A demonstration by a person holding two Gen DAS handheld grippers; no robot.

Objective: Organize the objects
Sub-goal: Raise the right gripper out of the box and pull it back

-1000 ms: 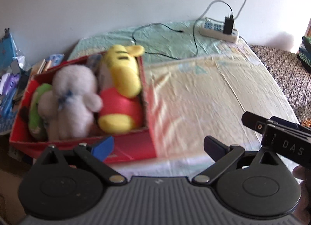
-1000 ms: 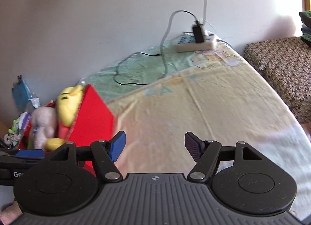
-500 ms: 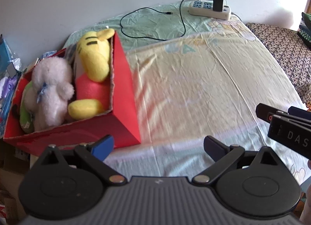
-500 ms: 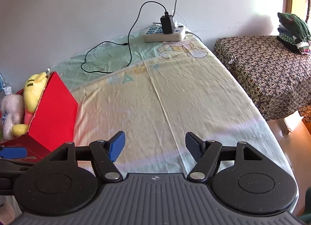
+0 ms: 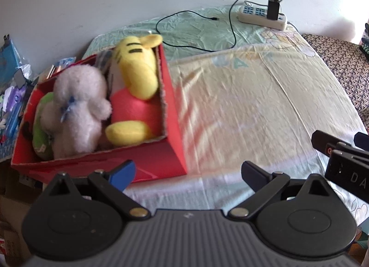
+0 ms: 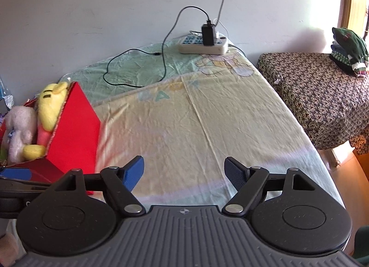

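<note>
A red cardboard box point(image 5: 170, 117) point(image 6: 76, 128) sits at the left end of the bed. Inside it lie a yellow and red plush bear point(image 5: 138, 87) point(image 6: 50, 103), a white fluffy plush point(image 5: 78, 107) point(image 6: 18, 130) and a green plush point(image 5: 41, 133). My left gripper point(image 5: 186, 173) is open and empty, hovering over the near edge of the bed beside the box's front right corner. My right gripper point(image 6: 184, 170) is also open and empty, over the bare sheet to the right of the box. Part of the right gripper shows at the right edge of the left wrist view.
A pale yellow and green sheet point(image 6: 207, 124) covers the bed. A white power strip point(image 6: 203, 45) with a black charger and black cable point(image 6: 138, 66) lies by the wall. A patterned table point(image 6: 322, 96) with folded clothes point(image 6: 348, 50) stands right. Clutter point(image 5: 11, 87) sits left of the box.
Both views keep shifting as the hands move. The left gripper has drawn nearer to the box again, and the right view has turned slightly left. Both grippers stay open and empty.
</note>
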